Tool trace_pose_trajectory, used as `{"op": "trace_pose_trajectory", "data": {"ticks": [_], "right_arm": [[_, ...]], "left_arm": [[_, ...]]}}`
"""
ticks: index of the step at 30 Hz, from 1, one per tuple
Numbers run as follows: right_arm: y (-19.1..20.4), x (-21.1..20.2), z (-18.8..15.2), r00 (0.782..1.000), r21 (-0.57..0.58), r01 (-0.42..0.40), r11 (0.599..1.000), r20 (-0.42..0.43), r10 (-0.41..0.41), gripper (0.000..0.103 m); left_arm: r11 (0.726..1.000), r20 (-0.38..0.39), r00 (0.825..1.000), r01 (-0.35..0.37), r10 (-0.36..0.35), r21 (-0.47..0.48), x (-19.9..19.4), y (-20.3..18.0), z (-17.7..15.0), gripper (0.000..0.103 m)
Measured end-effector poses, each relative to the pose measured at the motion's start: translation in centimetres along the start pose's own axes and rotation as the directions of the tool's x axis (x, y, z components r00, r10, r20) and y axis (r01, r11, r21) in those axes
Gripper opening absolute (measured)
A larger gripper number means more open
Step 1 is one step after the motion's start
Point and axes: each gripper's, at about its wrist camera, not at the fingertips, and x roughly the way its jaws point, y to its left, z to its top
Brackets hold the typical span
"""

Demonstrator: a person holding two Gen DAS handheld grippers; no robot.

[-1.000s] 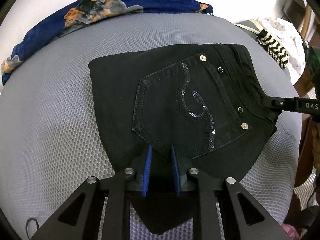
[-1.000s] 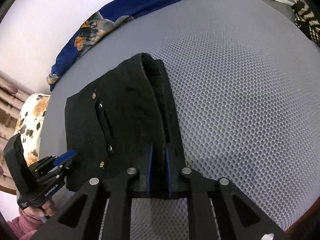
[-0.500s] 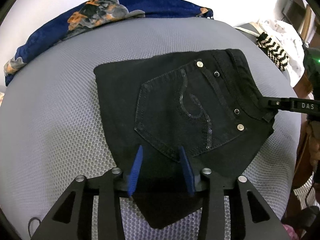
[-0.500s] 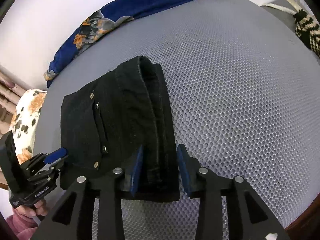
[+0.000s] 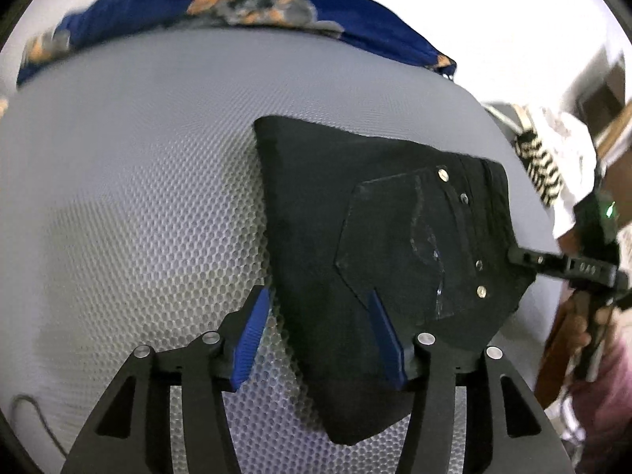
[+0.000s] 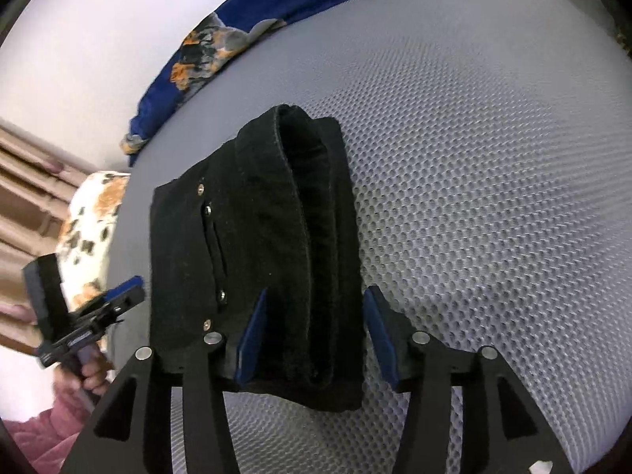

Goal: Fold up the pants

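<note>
I have the black pants (image 5: pixel 347 237) lying folded into a compact stack on the grey mesh bed (image 5: pixel 138 197), so I let go: left gripper (image 5: pixel 320 335) and right gripper (image 6: pixel 312 335) jaws are opening, pads clear of the cloth between them.

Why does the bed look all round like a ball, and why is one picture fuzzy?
Both wrist views use a fisheye lens, so the flat grey mesh surface bulges and the corners go black. The left wrist view is smeared by motion: the blue floral cloth and black pants look soft. The right wrist view is sharper.
</note>
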Motion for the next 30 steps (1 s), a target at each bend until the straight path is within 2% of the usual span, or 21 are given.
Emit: {"op": "trace_pose_trajectory", "data": {"ticks": [2,7,14,17,23,26,28,30], "right_arm": [[-0.8,0.2,0.4,0.998,0.015,-0.055,0.998,-0.019,0.055,0.048],[-2.4,0.8,1.1,0.989,0.047,-0.138,0.989,-0.044,0.140,0.048],[-3.3,2.1,2.5,0.968,0.054,-0.235,0.971,-0.081,0.239,0.048],[-3.1,3.1,3.5,0.950,0.050,-0.284,0.958,-0.121,0.288,0.046],[-2.7,5.8,5.3,0.907,0.067,-0.375,0.925,-0.181,0.381,0.036],[-1.9,6.5,5.8,0.905,0.042,-0.377,0.925,-0.196,0.377,0.035],[-1.2,6.9,6.1,0.913,0.039,-0.366,0.930,-0.178,0.367,0.034],[-1.1,6.5,5.8,0.929,0.044,-0.338,0.940,-0.145,0.341,0.032]], "left_arm": [[0.998,-0.013,0.999,0.043,-0.044,-0.054,0.4,1.1,0.2,0.054],[0.984,-0.048,0.988,0.137,-0.144,-0.117,1.6,2.2,0.4,0.054],[0.972,-0.076,0.977,0.187,-0.199,-0.141,3.2,2.2,1.4,0.054],[0.971,-0.076,0.974,0.204,-0.214,-0.127,3.8,1.7,2.0,0.054],[0.960,-0.064,0.963,0.254,-0.262,-0.117,5.0,1.3,3.4,0.054],[0.960,-0.049,0.963,0.260,-0.267,-0.107,5.5,0.9,4.0,0.054],[0.967,-0.042,0.969,0.238,-0.243,-0.096,5.6,0.5,4.1,0.054],[0.979,-0.040,0.981,0.186,-0.190,-0.084,5.6,-0.1,4.3,0.043]]}}
